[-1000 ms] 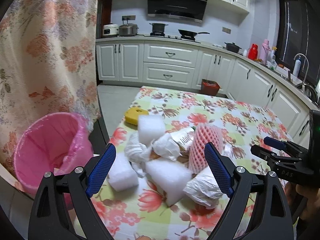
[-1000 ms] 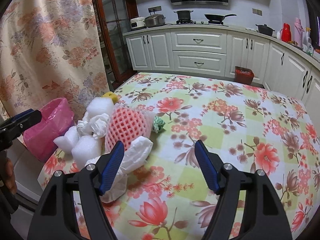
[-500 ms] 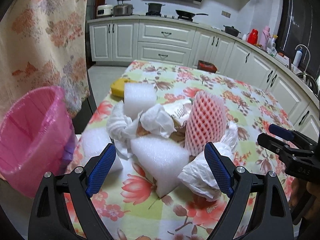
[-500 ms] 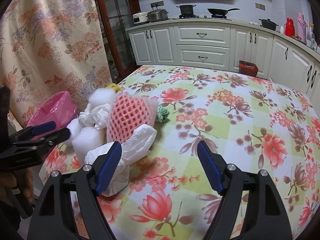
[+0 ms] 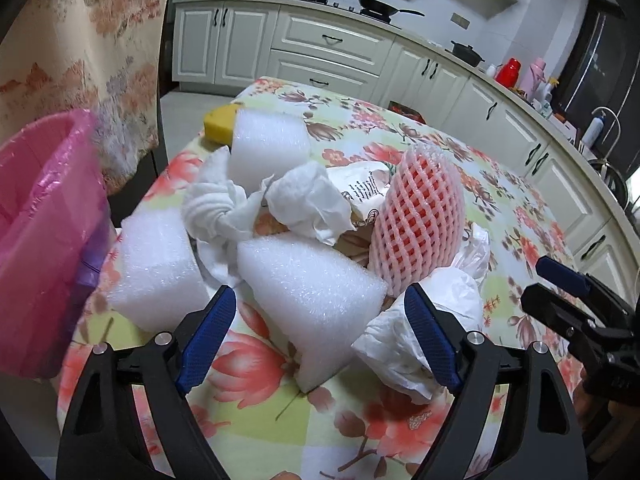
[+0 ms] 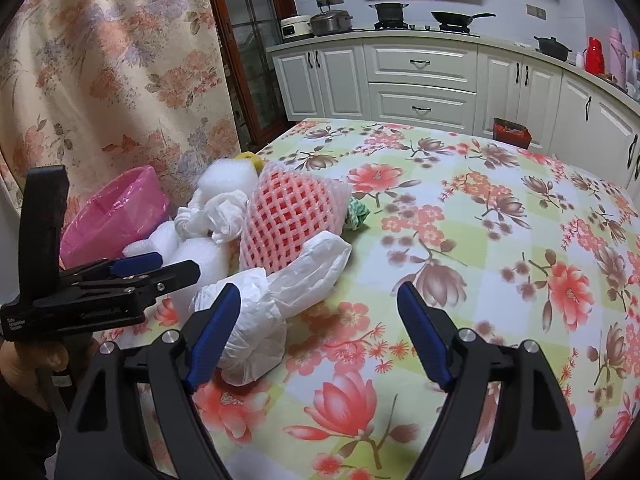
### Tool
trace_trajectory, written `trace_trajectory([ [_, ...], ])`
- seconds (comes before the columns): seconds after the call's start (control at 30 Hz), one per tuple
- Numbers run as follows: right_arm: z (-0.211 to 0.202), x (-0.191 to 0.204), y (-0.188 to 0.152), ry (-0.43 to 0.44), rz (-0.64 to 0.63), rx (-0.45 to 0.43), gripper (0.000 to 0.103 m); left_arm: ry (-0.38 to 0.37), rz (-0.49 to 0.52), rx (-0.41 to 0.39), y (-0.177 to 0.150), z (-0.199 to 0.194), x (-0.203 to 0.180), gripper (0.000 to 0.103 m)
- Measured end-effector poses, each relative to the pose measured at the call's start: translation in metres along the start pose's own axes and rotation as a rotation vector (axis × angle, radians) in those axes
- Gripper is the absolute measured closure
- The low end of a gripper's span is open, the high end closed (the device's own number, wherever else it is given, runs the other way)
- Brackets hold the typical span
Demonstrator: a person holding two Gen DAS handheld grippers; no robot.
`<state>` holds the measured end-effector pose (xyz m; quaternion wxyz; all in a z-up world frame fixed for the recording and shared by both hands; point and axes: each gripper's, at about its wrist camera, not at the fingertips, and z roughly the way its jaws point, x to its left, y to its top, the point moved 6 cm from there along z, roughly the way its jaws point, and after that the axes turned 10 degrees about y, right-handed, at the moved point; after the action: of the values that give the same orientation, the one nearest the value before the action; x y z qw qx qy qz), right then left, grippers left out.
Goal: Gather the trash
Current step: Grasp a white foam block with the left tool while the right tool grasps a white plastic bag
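Note:
A heap of trash lies at the table's left edge: white foam blocks (image 5: 308, 292), crumpled tissues (image 5: 308, 200), a pink foam fruit net (image 5: 416, 220) and a white plastic bag (image 5: 416, 340). My left gripper (image 5: 316, 336) is open, its jaws to either side of the nearest foam block, not touching it. My right gripper (image 6: 320, 332) is open and empty above the tablecloth, its left finger (image 6: 212, 332) beside the white plastic bag (image 6: 280, 292). The pink-lined bin (image 5: 44, 232) stands off the table's left side. The net (image 6: 288, 224) also shows in the right wrist view.
A yellow sponge (image 5: 220, 124) lies behind the heap. A small green wad (image 6: 357, 216) sits right of the net. The floral tablecloth (image 6: 500, 240) stretches to the right. A floral curtain (image 6: 100, 80) hangs behind the bin (image 6: 116, 216). Kitchen cabinets (image 6: 420, 80) line the back.
My left gripper has moved forward and down toward the heap, so the nearest foam block now sits between its open jaws. The right gripper has edged closer to the plastic bag.

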<state>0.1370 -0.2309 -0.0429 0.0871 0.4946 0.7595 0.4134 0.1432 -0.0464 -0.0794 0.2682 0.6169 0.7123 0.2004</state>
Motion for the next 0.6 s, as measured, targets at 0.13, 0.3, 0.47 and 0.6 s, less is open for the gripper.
trace_trajectory([
  [0.13, 0.001, 0.001, -0.001, 0.001, 0.001, 0.003, 0.024, -0.012, -0.001, 0.016, 0.000, 0.007, -0.004, 0.027],
  [0.3, 0.005, 0.005, -0.003, 0.006, -0.007, 0.014, 0.024, -0.026, -0.001, 0.044, -0.002, 0.015, -0.006, 0.041],
  [0.47, 0.008, 0.007, -0.004, 0.007, -0.011, 0.022, 0.022, -0.035, -0.001, 0.047, -0.003, 0.011, -0.002, 0.043],
  [0.6, 0.010, 0.011, -0.006, 0.012, -0.017, 0.030, 0.022, -0.037, -0.005, 0.041, -0.005, 0.005, 0.002, 0.043],
])
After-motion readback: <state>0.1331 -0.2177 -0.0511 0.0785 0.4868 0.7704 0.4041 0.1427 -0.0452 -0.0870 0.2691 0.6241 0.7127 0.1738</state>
